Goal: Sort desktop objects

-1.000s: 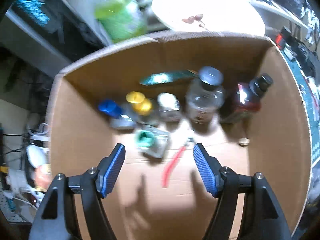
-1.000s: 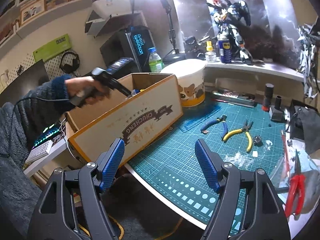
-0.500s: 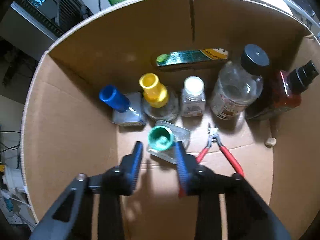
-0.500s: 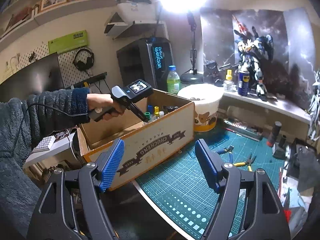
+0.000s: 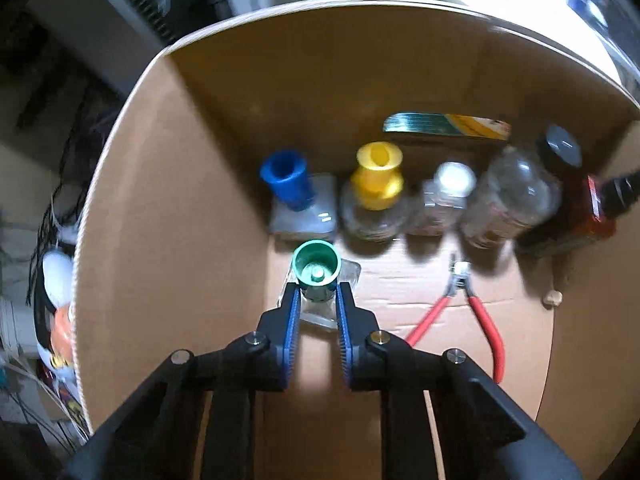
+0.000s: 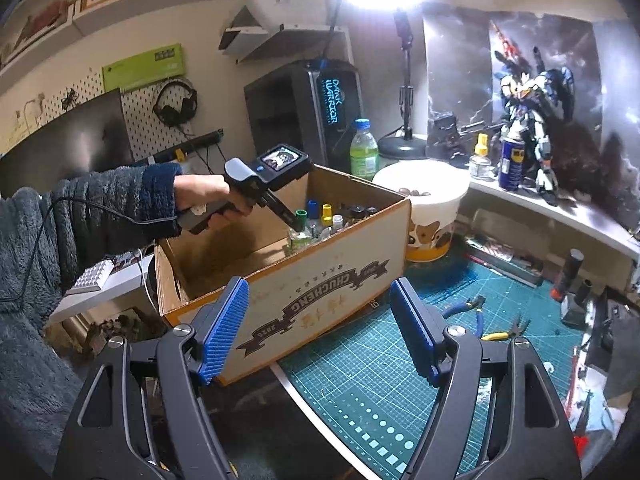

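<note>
Inside the cardboard box [image 5: 168,208], my left gripper [image 5: 317,294] is shut on the neck of a clear glass bottle with a green cap [image 5: 316,266]. Behind it stand a blue-capped bottle [image 5: 286,178], a yellow-capped bottle [image 5: 376,176], a small white-capped bottle [image 5: 454,178], a large clear bottle [image 5: 516,188] and a dark red bottle [image 5: 588,216]. Red-handled nippers [image 5: 476,312] lie on the box floor. In the right wrist view, a hand holds the left gripper [image 6: 296,222] down in the box [image 6: 320,288]. My right gripper [image 6: 320,328] hangs open and empty in front of the box.
A green cutting mat [image 6: 400,364] carries blue pliers [image 6: 466,306] and yellow pliers [image 6: 502,334]. A white tub [image 6: 424,208] and a green drink bottle [image 6: 364,152] stand behind the box. A robot model [image 6: 532,92] and a spray can [image 6: 514,164] sit on the shelf.
My left gripper has moved down into the box and closed from wide open onto the green-capped bottle. The right gripper has lifted and pulled back, still open.
</note>
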Motion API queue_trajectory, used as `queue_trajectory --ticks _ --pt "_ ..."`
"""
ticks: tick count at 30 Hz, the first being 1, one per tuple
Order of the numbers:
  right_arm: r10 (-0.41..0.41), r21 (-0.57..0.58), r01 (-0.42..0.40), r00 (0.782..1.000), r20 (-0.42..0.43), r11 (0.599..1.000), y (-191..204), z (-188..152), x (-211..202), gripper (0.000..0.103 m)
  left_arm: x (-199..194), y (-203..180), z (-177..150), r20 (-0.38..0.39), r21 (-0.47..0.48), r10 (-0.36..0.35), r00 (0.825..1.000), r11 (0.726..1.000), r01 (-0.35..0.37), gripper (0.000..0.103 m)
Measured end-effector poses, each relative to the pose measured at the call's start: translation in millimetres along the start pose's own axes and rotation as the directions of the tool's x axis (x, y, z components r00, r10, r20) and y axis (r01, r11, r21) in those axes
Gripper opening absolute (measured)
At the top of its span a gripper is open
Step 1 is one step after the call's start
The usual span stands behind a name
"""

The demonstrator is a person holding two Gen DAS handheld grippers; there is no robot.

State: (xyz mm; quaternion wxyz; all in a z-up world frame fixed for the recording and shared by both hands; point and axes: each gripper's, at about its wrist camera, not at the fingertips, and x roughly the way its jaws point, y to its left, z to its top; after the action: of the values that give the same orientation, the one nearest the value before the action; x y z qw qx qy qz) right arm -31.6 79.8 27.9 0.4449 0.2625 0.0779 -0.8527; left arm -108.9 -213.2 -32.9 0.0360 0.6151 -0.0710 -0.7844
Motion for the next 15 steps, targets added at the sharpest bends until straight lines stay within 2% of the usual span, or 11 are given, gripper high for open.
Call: queue_trajectory --ticks 4,9,12,13,15 --pt "0.001 0.003 -0.001 1.0 -0.001 1.0 -0.9 0.2 2.2 0.071 2.4 7.5 0.1 -0.006 -0.005 0.005 1.0 1.0 -0.005 0.011" --pt "-0.001 0.012 0.001 1.0 -0.006 1.0 -3.1 -0.9 4.4 0.071 3.3 7.2 1.3 -0.026 -0.005 0.018 0.999 1.0 -0.019 0.011" --pt "-0.008 0.013 0.008 1.0 -0.008 1.0 -4.2 -1.5 2.6 0.071 -11.0 8.4 2.9 -0.015 -0.022 0.016 1.0 1.0 -0.017 0.012" --pt "-0.012 0.013 0.012 1.0 -0.006 1.0 -5.0 -1.4 0.7 0.071 -19.2 8.8 3.2 -0.004 -0.029 0.021 1.0 0.999 -0.021 0.015" --pt "-0.024 0.018 0.024 1.0 0.0 1.0 -8.8 -2.0 -5.2 0.071 -51.2 4.7 -0.3 0.068 -0.038 0.008 0.998 0.999 -0.006 0.038"
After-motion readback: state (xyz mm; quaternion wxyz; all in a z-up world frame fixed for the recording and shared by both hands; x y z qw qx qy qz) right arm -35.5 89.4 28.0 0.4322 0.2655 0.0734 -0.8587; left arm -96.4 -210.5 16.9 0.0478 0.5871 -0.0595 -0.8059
